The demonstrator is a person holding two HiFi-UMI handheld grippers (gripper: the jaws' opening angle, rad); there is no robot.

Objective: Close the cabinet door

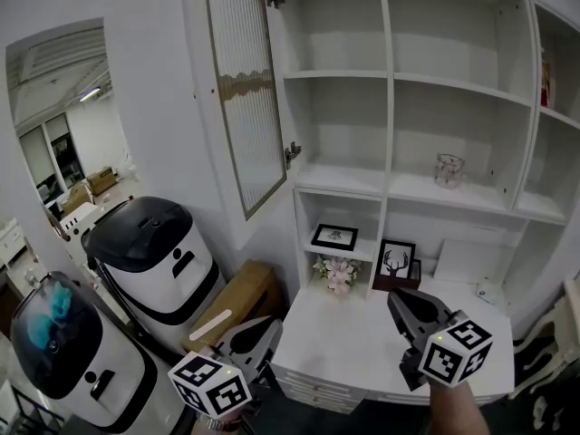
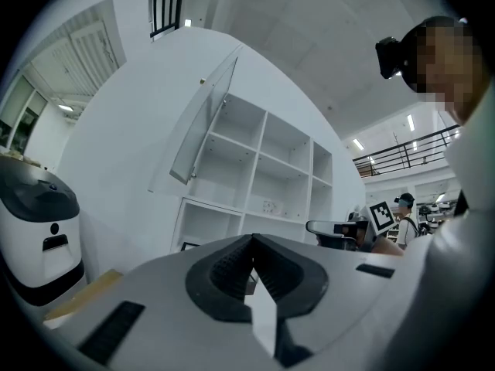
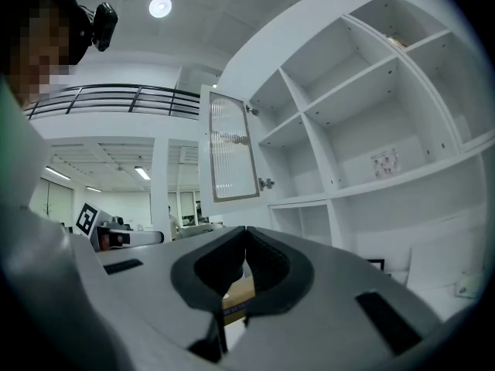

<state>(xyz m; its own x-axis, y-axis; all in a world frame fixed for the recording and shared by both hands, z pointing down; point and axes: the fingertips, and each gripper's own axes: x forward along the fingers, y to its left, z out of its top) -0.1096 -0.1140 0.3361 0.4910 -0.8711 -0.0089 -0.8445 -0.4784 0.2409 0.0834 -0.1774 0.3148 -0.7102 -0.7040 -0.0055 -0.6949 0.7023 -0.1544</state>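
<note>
Looking down from your head, you have the left claw (image 1: 265, 330) low at the bottom of the view, clenched on nothing. The right claw (image 1: 399, 303) is likewise clenched and empty, over the white bench (image 1: 353, 352). The cabinet door (image 1: 245, 89) stands well above and beyond the left claw, swung wide out from the open shelves (image 1: 390, 75), which rise above and beyond the right claw. Two small metal fittings (image 1: 293, 152) join its far edge to the cabinet; they look like hinges, so the free edge is the one nearer you.

Along the left claw's own view, the jaws are pressed together with nothing between them. The door (image 2: 203, 122) hangs up and to the left of the tips, well apart from them.

Along the right claw's view, the jaws meet too, again empty. The door (image 3: 232, 149) sits above the tips and slightly left, well apart, its ribbed pane (image 3: 230, 144) facing you.

Expect the door to be light and to swing freely, with a stiff frame but a fragile pane. You need no grip: press a clenched claw against the frame at the free edge, never the pane, and ease it home.
</note>
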